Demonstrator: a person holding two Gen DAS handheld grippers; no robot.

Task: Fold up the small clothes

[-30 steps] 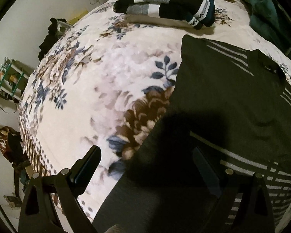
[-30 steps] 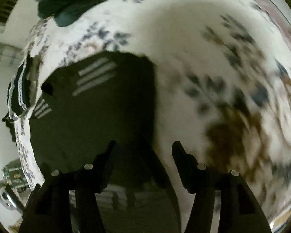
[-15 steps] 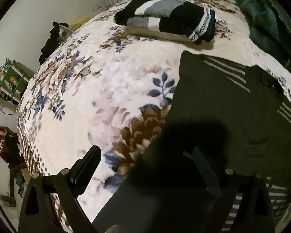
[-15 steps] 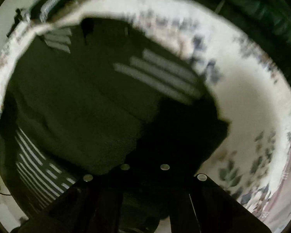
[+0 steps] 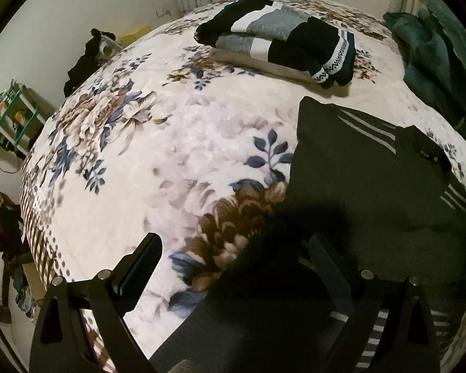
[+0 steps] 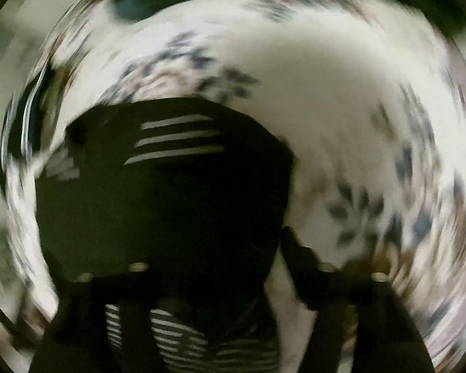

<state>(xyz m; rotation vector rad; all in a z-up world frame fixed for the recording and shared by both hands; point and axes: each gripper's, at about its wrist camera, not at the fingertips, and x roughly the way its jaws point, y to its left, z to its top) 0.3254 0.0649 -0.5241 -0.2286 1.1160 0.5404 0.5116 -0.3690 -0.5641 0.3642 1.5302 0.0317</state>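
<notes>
My left fingers (image 5: 233,261) and right fingers (image 6: 233,248) are open and empty, because the dark shirt (image 5: 372,186), at 3 o'clock on the bed (image 5: 171,155), lies flat for folding; the right ones just opened.

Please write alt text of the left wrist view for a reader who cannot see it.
An open left gripper hangs over a dark striped garment lying on a floral bedspread. A pile of folded clothes sits further back on the bed.

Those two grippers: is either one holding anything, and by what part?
Nothing held. The left gripper stands open over the dark shirt; the right gripper has just opened, free of it.
</notes>
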